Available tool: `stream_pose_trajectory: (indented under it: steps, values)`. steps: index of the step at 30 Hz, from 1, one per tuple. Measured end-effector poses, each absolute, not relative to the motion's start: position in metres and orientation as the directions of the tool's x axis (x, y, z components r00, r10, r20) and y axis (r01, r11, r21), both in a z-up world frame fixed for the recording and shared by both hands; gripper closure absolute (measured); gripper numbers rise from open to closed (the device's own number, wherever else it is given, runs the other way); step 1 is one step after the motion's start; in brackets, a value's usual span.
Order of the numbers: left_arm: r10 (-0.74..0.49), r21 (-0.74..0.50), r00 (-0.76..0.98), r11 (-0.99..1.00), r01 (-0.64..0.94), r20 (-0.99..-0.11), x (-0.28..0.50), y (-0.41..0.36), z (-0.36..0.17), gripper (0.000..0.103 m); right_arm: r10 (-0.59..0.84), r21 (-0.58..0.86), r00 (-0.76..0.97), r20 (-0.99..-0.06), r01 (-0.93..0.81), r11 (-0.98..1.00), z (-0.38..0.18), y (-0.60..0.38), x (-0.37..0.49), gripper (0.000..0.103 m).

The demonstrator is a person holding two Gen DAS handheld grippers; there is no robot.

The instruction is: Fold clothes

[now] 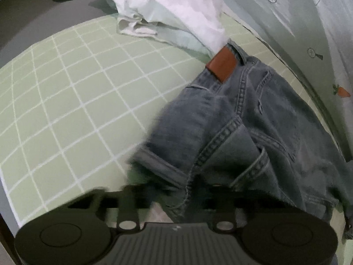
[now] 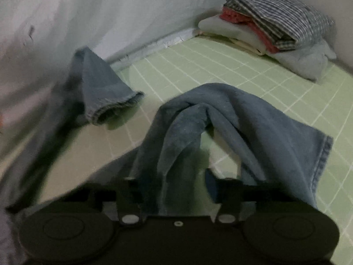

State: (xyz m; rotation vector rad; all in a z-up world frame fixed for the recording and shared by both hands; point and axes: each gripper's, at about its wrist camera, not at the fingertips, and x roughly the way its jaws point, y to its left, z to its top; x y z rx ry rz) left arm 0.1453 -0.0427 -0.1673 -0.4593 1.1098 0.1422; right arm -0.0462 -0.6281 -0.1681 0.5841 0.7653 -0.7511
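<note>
A pair of blue jeans [image 1: 238, 119] lies on the green checked bed sheet [image 1: 72, 101], with a brown leather patch [image 1: 221, 63] at the waistband. My left gripper [image 1: 176, 190] is shut on a bunched fold of the jeans near a hem. In the right wrist view my right gripper [image 2: 176, 183] is shut on a lifted denim leg [image 2: 198, 128] that drapes over it. The other leg's hem [image 2: 110, 101] hangs at the left. The fingertips are hidden by the cloth.
A heap of white and pale blue clothes [image 1: 174, 13] lies at the far end of the bed. A folded stack topped by a checked shirt [image 2: 271, 15] sits in the far right corner. A pale printed curtain [image 1: 308, 33] hangs along the bed's side.
</note>
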Motion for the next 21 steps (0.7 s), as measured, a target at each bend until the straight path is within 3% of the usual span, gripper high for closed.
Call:
stream_pose_trajectory:
  steps: [1,7,14,17,21]
  values:
    - [-0.118,-0.298,0.459,0.891,-0.343,-0.881,0.148,-0.040,-0.165,0.084,-0.382,0.196,0.484,-0.787,0.784,0.589,-0.169,-0.630,-0.045,0.096]
    - [-0.018,-0.221,0.567,0.931,-0.291,-0.823,0.162,-0.039,-0.120,0.087,-0.472,0.220,0.568,-0.674,0.765,0.606,-0.124,-0.624,-0.057,0.097]
    - [-0.010,-0.253,0.753,0.945,-0.208,-0.658,0.186,-0.033,-0.029,0.090,-0.528,0.298,0.711,-0.465,0.687,0.663,-0.025,-0.598,-0.079,0.098]
    - [0.003,-0.247,0.744,0.942,-0.226,-0.669,0.178,-0.018,-0.027,0.090,-0.513,0.330,0.722,-0.465,0.679,0.656,-0.010,-0.590,-0.101,0.098]
    - [0.046,-0.214,0.711,0.938,-0.272,-0.702,0.165,0.006,-0.036,0.089,-0.396,0.354,0.676,-0.622,0.693,0.628,-0.052,-0.575,-0.127,0.097]
